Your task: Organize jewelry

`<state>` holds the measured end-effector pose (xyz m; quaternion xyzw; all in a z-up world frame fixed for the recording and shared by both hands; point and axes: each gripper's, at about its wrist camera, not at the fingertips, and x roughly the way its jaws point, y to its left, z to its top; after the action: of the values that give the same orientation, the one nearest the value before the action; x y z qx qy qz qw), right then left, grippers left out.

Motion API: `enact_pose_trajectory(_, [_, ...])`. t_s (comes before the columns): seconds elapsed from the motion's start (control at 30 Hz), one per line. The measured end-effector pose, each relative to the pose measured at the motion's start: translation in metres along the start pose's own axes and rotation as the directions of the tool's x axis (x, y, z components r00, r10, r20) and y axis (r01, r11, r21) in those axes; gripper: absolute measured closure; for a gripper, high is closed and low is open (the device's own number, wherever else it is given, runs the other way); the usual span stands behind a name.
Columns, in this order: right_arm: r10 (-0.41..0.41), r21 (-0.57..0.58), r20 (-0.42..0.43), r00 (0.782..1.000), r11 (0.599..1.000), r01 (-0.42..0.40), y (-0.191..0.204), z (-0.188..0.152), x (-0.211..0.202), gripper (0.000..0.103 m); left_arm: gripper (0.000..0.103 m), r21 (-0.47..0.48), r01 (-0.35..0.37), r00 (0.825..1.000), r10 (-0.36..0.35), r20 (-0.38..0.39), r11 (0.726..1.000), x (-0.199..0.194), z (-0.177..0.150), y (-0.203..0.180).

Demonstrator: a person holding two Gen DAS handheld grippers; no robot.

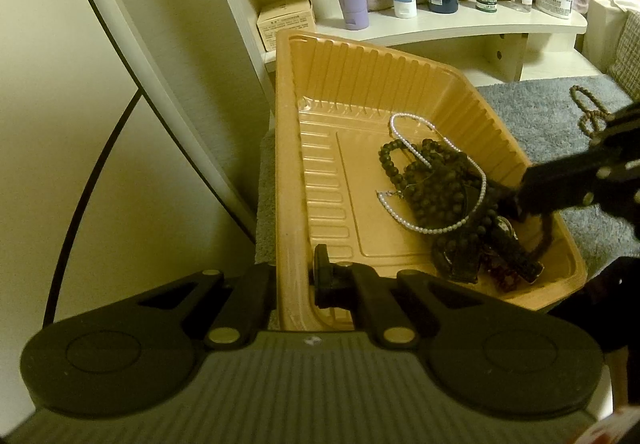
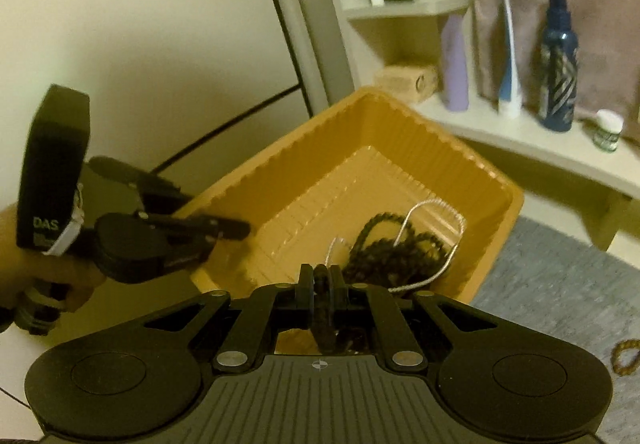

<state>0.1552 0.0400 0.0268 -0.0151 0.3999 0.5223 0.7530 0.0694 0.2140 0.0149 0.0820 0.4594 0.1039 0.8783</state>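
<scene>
An orange plastic tray (image 1: 320, 131) is tilted, and my left gripper (image 1: 298, 280) is shut on its near rim. In the tray lie dark bead strands (image 1: 436, 183) and a white pearl necklace (image 1: 420, 228). My right gripper (image 2: 321, 280) is shut on a dark bead strand (image 2: 326, 328) over the tray (image 2: 320, 131); it shows at the tray's right side in the left wrist view (image 1: 516, 199). A brown bead bracelet (image 1: 590, 109) lies on the grey mat outside the tray, also at the right wrist view's edge (image 2: 626, 358).
A white shelf (image 1: 480, 23) behind the tray carries tubes, bottles and jars. A small cardboard box (image 1: 286, 19) stands by the tray's far corner. A grey mat (image 1: 560, 115) covers the surface to the right. A pale wall lies left.
</scene>
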Motion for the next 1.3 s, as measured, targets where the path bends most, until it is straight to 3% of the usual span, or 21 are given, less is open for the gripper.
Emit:
enact_pose_trajectory(0.3, [0.015, 0.009, -0.048, 0.999, 1.0, -0.014, -0.002, -0.005, 0.019, 0.095, 0.101, -0.002, 0.001, 1.0, -0.001, -0.001, 1.0, 0.0, 0.001, 0.001])
enact_pose_trajectory(0.37, [-0.005, 0.022, -0.032, 0.999, 1.0, 0.006, -0.005, -0.006, 0.018, 0.08, 0.101, -0.002, 0.002, 1.0, -0.002, -0.001, 1.0, 0.0, 0.001, 0.001])
enact_pose_trajectory(0.4, [-0.012, 0.03, -0.021, 1.0, 0.999, 0.013, -0.008, -0.007, 0.015, 0.06, 0.101, -0.001, 0.002, 1.0, -0.002, -0.001, 1.0, 0.0, 0.001, 0.0])
enact_pose_trajectory(0.43, [-0.016, 0.039, -0.01, 1.0, 0.999, 0.017, -0.009, -0.008, 0.013, 0.051, 0.101, -0.002, 0.001, 1.0, -0.001, -0.002, 1.0, 0.0, 0.001, 0.001])
enact_pose_trajectory(0.87, [-0.194, 0.166, 0.046, 0.98, 0.969, 0.184, -0.054, -0.028, -0.029, 0.051, 0.101, -0.001, 0.0, 1.0, 0.0, -0.001, 1.0, 0.0, 0.0, 0.001])
enact_pose_trajectory(1.03, [-0.316, 0.204, 0.038, 0.948, 0.931, 0.302, -0.08, -0.046, -0.053, 0.051, 0.101, 0.002, -0.002, 1.0, 0.002, -0.001, 1.0, 0.0, 0.0, 0.001])
enact_pose_trajectory(1.3, [-0.506, 0.24, -0.012, 0.862, 0.836, 0.494, -0.132, -0.083, -0.093, 0.051, 0.101, 0.005, -0.003, 1.0, 0.003, 0.002, 1.0, -0.002, -0.001, 0.0])
